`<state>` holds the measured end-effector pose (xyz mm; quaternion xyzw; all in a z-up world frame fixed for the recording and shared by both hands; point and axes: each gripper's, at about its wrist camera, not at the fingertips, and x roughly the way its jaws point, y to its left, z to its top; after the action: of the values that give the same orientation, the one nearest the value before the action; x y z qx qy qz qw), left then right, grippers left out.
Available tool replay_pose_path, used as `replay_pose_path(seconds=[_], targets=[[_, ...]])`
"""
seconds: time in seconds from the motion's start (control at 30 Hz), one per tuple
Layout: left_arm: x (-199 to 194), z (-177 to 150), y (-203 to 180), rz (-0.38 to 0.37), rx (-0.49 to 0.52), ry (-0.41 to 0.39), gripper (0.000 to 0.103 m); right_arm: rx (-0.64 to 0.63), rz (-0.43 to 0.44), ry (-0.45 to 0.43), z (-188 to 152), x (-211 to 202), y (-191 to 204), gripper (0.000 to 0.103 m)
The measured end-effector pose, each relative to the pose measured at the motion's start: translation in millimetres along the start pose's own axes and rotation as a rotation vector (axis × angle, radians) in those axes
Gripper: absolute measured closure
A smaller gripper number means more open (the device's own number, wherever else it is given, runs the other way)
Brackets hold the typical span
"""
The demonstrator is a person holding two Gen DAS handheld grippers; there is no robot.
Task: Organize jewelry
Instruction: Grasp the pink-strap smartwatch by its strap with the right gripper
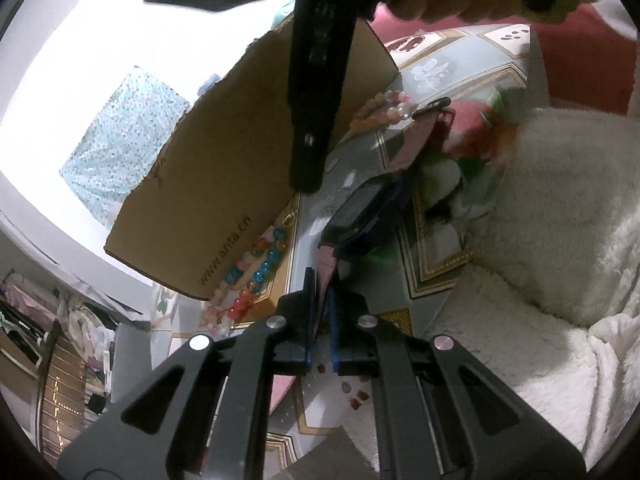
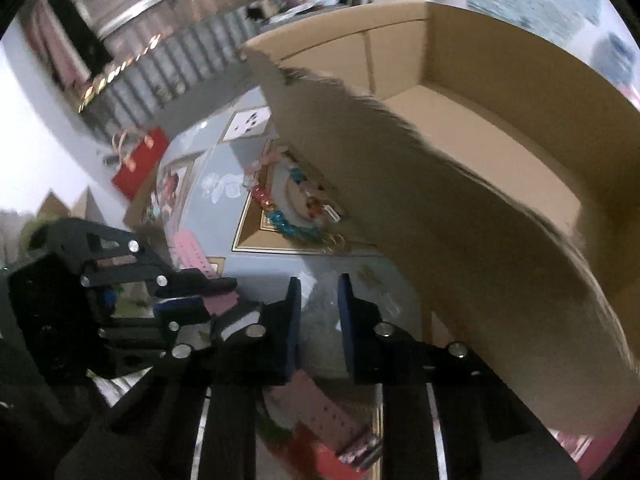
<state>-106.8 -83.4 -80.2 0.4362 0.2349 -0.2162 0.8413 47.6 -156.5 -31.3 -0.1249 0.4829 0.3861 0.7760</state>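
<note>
The cardboard box (image 2: 460, 184) stands on the table (image 2: 224, 196); the bead chain (image 2: 288, 216) lies just beside the box's near wall; the watch (image 1: 360, 216) lies on the table, near the box.

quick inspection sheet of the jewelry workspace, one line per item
surface: patterned grey-blue tablecloth
job's things: pink-strapped watch; colourful bead chain beside cardboard box; beaded bracelet near the buckle end of the strap
clutter: red gift bag, white fluffy throw, clear packet
tools: left tool shut on the watch's strap; right tool with jaws apart above the clear packet
cables: nothing seen
surroundings: glittery blue panel on a white wall; rest blurred
</note>
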Motion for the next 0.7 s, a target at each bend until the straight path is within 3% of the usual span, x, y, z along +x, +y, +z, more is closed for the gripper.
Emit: replay_pose_path(seconds=[0.13, 0.27, 0.57, 0.7], targets=[[-5.4, -1.8, -11.0, 0.013, 0.013, -0.011, 0.097, -0.116, -0.023, 0.092, -0.8, 16.4, 9.9, 0.096], [-9.7, -3.5, -20.7, 0.014, 0.01, -0.016, 0.097, -0.193, -0.102, 0.1, -4.2, 13.5, 17.1, 0.097], [-15.5, -5.5, -31.1, 0.008, -0.002, -0.02, 0.097, -0.124, -0.229, 0.084, -11.3, 0.5, -0.9, 0.097], [-15.9, -4.6, -19.4, 0.003, -0.004, -0.018, 0.097, -0.096, -0.208, 0.018, -17.9, -22.1, 5.3, 0.096]])
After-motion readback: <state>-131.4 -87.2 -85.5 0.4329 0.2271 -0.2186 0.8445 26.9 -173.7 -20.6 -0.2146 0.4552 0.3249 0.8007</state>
